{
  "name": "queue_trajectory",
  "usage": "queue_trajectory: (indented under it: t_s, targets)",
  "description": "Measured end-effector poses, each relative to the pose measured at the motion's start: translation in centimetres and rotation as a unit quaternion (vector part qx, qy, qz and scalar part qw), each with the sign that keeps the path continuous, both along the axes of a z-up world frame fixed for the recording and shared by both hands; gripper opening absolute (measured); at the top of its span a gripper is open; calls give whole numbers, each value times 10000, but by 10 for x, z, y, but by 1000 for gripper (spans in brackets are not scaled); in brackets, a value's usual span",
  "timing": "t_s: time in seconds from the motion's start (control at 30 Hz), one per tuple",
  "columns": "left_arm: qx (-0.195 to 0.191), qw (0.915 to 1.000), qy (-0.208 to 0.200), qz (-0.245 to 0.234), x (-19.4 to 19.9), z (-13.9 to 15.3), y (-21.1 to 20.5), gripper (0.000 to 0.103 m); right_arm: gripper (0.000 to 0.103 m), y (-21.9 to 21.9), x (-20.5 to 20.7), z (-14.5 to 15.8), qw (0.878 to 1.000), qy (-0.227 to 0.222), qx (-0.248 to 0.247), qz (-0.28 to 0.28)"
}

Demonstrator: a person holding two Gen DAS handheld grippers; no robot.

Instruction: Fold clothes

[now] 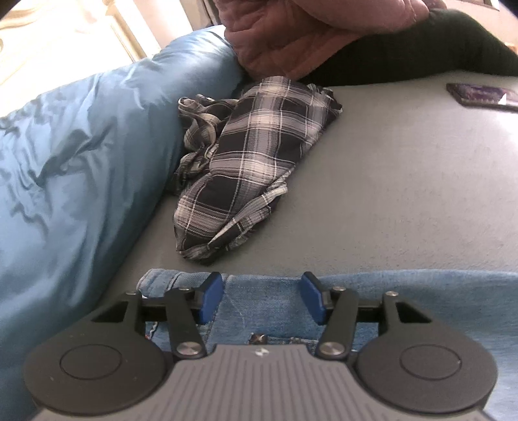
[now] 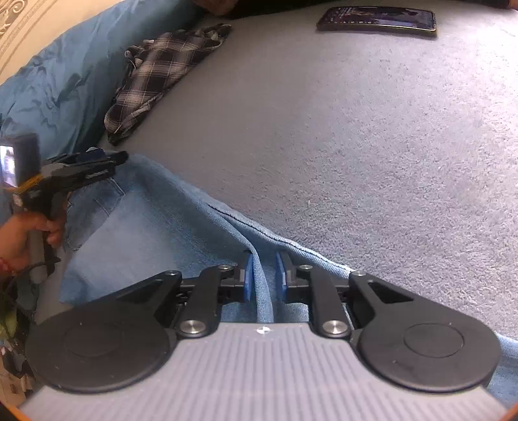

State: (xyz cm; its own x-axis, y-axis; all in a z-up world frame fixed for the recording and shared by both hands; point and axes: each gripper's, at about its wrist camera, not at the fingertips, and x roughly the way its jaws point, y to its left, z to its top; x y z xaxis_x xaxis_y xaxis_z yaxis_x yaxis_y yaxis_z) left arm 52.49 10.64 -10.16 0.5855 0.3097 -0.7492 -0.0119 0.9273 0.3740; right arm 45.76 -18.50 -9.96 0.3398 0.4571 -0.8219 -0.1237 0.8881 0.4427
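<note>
1. The jeans (image 2: 155, 226) lie on a grey bed sheet (image 2: 372, 145), their folded upper edge running as a long seam from upper left to lower right in the right wrist view; how far the denim extends is cut off behind both gripper bodies, and only a rivet and a stretch of waistband show in the left wrist view.
2. The right gripper (image 2: 264, 278) has its blue pads slightly apart with a raised ridge of denim standing between them; the left pad seems to touch the fold while the right pad shows a narrow gap, so no firm pinch is visible.
3. The left gripper (image 1: 262, 299) stands about half open over the jeans' edge, pads clear of the cloth and holding nothing; in the right wrist view a hand (image 2: 29, 236) grips its handle at the far left.
4. A crumpled plaid shirt (image 1: 246, 155) lies beyond the jeans, against a blue duvet (image 1: 81, 155).
5. A phone (image 2: 377, 18) rests well apart on the sheet.
6. A pink quilted item (image 1: 291, 35) and dark cloth (image 1: 437, 55) are cut off at the top, too partial to identify.
</note>
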Motion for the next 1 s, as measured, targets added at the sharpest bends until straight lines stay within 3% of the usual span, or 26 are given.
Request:
queue_trajectory:
  t_s: [0.07, 0.2, 0.47, 0.63, 0.83, 1.0]
  targets:
    - [20, 10000, 2, 0, 0, 0, -1, 56, 24, -4, -8, 11, 9999, -119, -42, -38]
    - [-1, 10000, -13, -42, -2, -1, 1, 56, 24, -14, -31, 31, 9987, -237, -452, 46]
    - [-39, 10000, 0, -80, 2, -1, 2, 56, 24, -48, -91, 35, 9969, 225, -704, -252]
    - [-58, 9999, 10, -111, 2, -1, 3, 57, 24, -50, -133, 59, 9972, -135, -576, -464]
    - [-68, 9999, -12, -81, 1, -2, 2, 57, 24, -25, -174, 54, 9915, 40, -1299, 54]
    - [-78, 9999, -21, -89, 2, -2, 2, 57, 23, -2, -197, 28, 9747, 42, -2199, 410]
